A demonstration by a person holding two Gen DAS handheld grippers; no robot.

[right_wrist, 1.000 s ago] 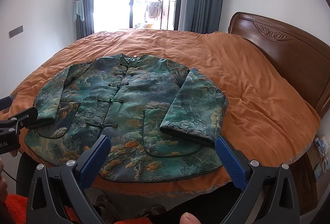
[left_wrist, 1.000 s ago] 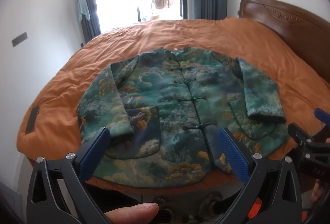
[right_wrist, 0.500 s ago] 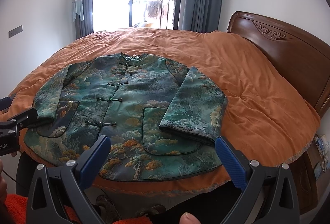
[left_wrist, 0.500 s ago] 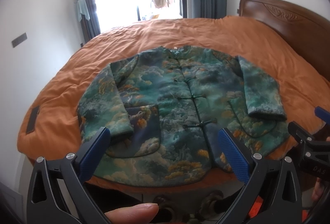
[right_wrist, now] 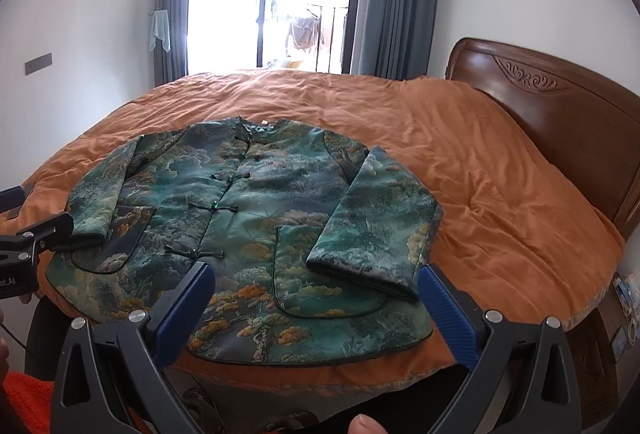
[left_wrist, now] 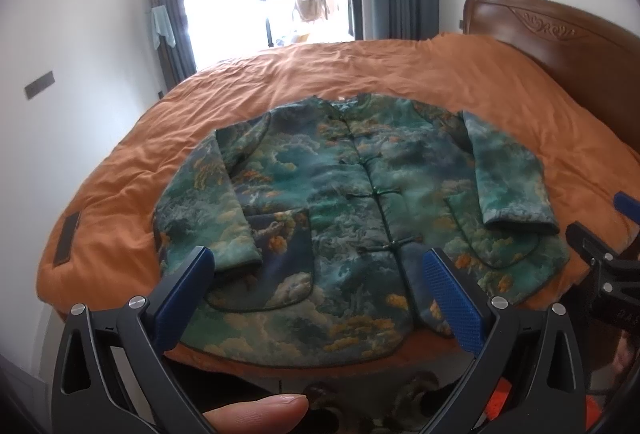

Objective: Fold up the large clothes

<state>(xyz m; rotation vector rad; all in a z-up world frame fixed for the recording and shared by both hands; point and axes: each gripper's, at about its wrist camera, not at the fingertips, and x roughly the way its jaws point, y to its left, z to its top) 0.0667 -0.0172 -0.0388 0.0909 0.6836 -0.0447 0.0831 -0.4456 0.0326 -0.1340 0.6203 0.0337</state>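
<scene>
Green jacket (left_wrist: 360, 218) beyond both spread tongs (left_wrist: 316, 286).

I saw the green patterned jacket (left_wrist: 352, 218) (right_wrist: 248, 226) lying flat, front up, buttoned, sleeves folded inward, near the bedspread's (right_wrist: 500, 170) edge.

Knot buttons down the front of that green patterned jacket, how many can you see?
5, in a line down the middle: collar, next, third, fourth, lowest. The top ones are small; another may be hidden.
</scene>
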